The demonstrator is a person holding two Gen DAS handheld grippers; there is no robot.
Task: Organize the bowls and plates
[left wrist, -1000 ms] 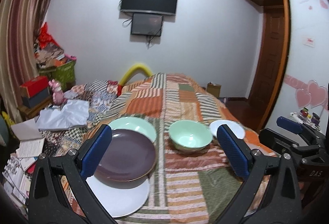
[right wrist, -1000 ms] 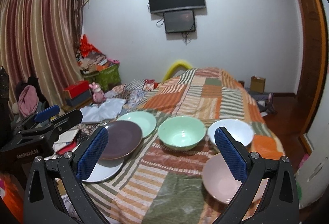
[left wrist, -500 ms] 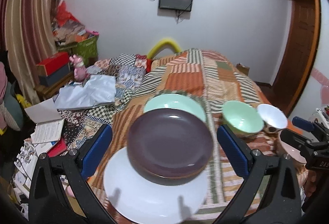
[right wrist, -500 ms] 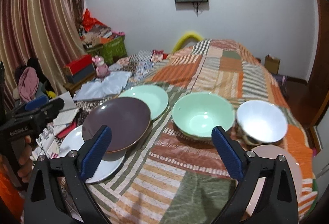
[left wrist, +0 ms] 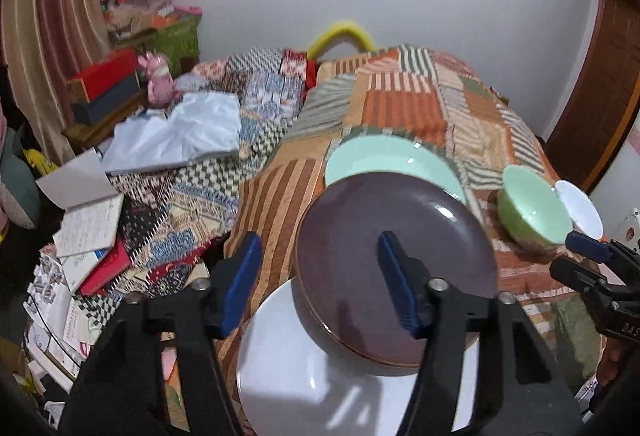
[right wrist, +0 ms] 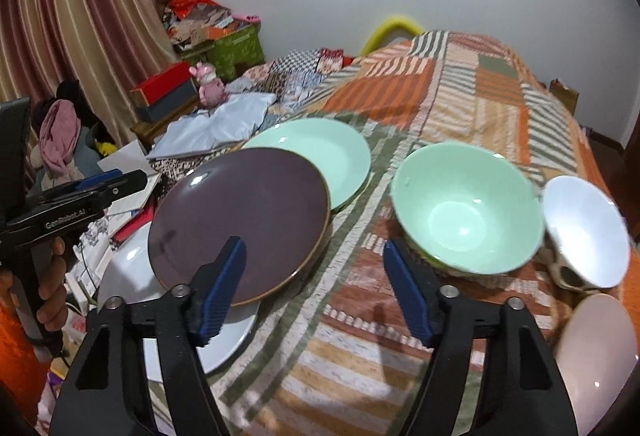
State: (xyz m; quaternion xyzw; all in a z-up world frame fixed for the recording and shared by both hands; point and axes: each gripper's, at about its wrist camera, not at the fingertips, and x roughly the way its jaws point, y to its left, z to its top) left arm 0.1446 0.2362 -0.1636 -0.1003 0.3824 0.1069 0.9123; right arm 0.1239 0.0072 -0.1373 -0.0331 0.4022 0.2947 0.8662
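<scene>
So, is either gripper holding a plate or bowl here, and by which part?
Nothing is held: left gripper and right gripper have just been closing, nothing gripped.

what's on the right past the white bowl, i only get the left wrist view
Observer: A pink plate lies on the blanket, nearer to us than the white bowl and outside your frame.
Operator: is the right gripper holding anything
Observer: No. The right gripper has just been closing its jaws, but only blanket shows between them.
Operator: does the white bowl sit flat
Observer: No, it is tilted, with a small patterned thing under its near side.
</scene>
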